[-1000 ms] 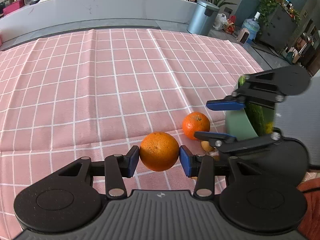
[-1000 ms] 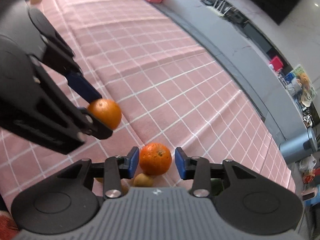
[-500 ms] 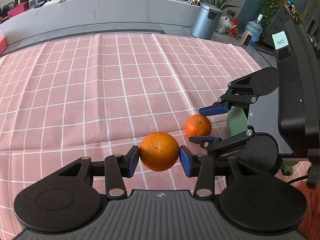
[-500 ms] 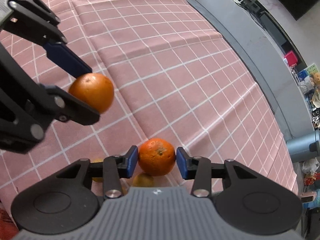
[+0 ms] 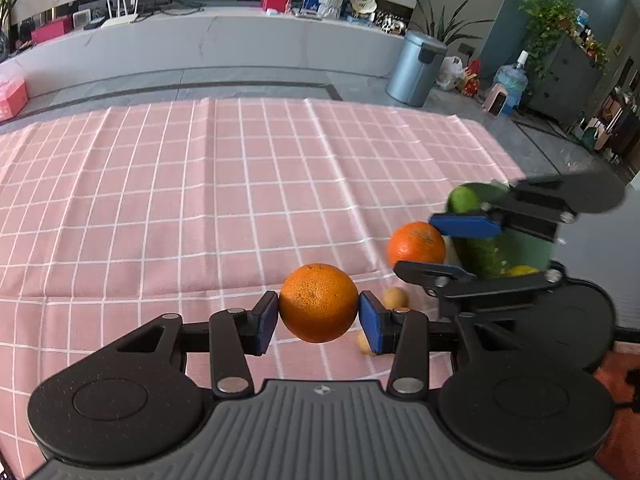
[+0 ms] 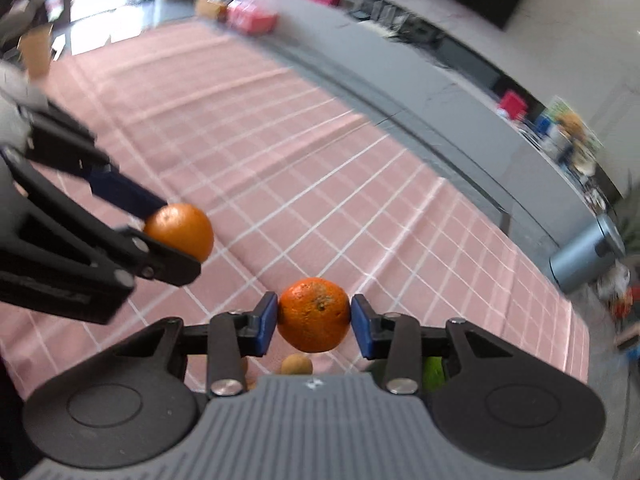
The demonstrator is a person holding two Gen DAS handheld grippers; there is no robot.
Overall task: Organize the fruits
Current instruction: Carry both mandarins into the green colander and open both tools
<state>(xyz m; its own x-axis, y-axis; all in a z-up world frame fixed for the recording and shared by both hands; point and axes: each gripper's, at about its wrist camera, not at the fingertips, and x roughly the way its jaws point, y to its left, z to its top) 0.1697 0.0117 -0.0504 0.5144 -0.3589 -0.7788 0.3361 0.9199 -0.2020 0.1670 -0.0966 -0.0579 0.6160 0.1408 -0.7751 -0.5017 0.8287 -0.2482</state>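
My left gripper point(image 5: 318, 315) is shut on a large orange point(image 5: 318, 302) and holds it above the pink checked cloth point(image 5: 200, 200). My right gripper point(image 6: 313, 317) is shut on a second orange point(image 6: 313, 314), also lifted. In the left wrist view the right gripper point(image 5: 448, 246) and its orange point(image 5: 416, 242) are to the right, in front of a green container point(image 5: 520, 248) with a cucumber point(image 5: 476, 248). In the right wrist view the left gripper point(image 6: 160, 236) and its orange point(image 6: 180, 232) are at the left.
Two small tan fruits point(image 5: 396, 298) point(image 5: 363, 344) lie on the cloth under the grippers; one shows in the right wrist view point(image 6: 296, 365). A grey bin point(image 5: 416, 68) and a long counter point(image 5: 200, 40) stand beyond the cloth's far edge.
My right gripper closed on its orange and lifted it off the cloth, tilting upward. My left gripper rose with its orange still held.
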